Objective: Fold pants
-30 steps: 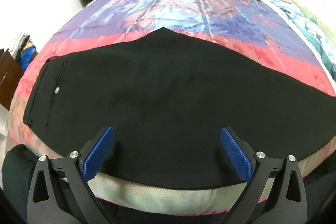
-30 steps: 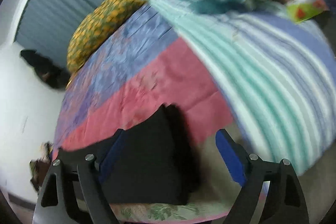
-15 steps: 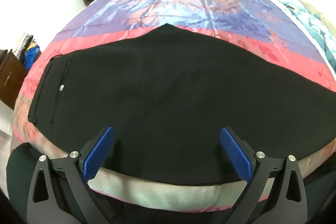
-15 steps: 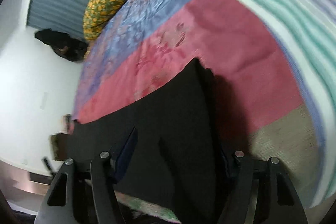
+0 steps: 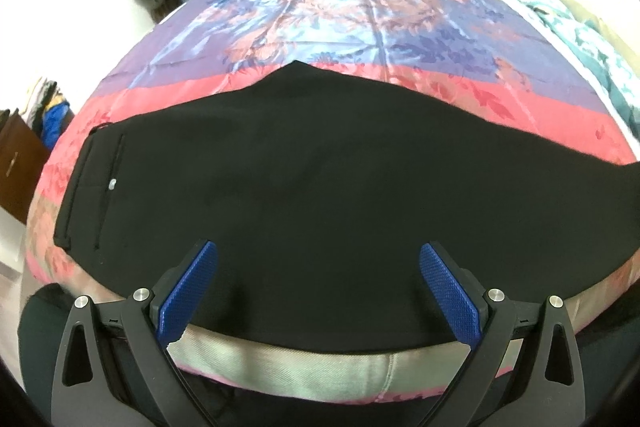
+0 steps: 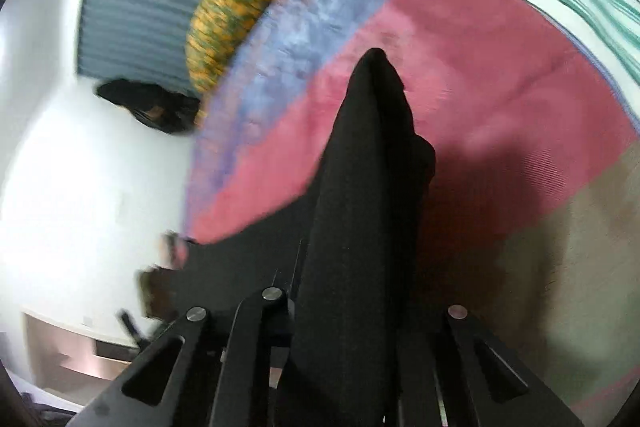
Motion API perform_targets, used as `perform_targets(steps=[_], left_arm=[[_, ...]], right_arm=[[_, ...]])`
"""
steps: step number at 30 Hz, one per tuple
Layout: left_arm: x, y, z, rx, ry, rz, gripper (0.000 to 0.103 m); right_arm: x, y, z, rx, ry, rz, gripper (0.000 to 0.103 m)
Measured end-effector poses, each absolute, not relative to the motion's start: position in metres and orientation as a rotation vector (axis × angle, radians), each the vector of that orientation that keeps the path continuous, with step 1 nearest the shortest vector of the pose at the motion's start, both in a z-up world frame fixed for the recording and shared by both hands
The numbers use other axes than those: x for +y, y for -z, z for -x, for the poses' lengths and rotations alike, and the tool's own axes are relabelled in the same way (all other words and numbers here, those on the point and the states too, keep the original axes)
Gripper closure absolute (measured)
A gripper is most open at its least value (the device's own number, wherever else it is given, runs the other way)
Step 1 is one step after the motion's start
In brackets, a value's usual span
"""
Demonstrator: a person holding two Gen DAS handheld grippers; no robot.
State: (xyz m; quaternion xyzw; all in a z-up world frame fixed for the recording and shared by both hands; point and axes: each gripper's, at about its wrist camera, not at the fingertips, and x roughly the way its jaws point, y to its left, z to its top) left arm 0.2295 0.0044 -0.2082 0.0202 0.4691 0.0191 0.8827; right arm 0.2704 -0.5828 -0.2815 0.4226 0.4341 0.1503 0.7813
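Since the earlier frame, the right gripper (image 6: 352, 307) has come down onto the pants (image 5: 320, 187), jaws closing on a bunched fold. Left gripper (image 5: 318, 283) hovers wide open over the pants, flat on the bed (image 5: 360, 19).

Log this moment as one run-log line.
left gripper: open above pants | right gripper: closing on pants leg end | pants: flat on bedspread | fold: not yet done

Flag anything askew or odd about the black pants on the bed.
Nothing damaged. The black pants lie flat except one end, bunched into a raised ridge between the closing jaws of the right hand-held gripper.
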Motion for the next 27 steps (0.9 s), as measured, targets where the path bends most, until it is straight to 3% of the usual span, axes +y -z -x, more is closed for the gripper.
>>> perform_targets(steps=[8, 16, 24, 26, 27], left_arm=[[0.033, 0.214, -0.223, 0.971, -0.052, 0.046, 0.002], [0.076, 0.217, -0.208, 0.949, -0.061, 0.127, 0.002], [0.109, 0.212, -0.201, 0.927, -0.095, 0.249, 0.002], [0.113, 0.213, -0.202, 0.929, -0.107, 0.259, 0.002], [0.115, 0.214, -0.203, 0.93, -0.116, 0.268, 0.002]], right_arm=[[-0.517, 0.252, -0.269, 0.772, -0.497, -1.107, 0.089], [-0.361, 0.239, -0.307, 0.817, -0.621, -1.072, 0.089], [-0.204, 0.264, -0.345, 0.861, -0.616, -1.071, 0.089], [-0.161, 0.266, -0.351, 0.902, -0.583, -0.958, 0.086], [-0.147, 0.268, -0.352, 0.923, -0.558, -0.887, 0.078]])
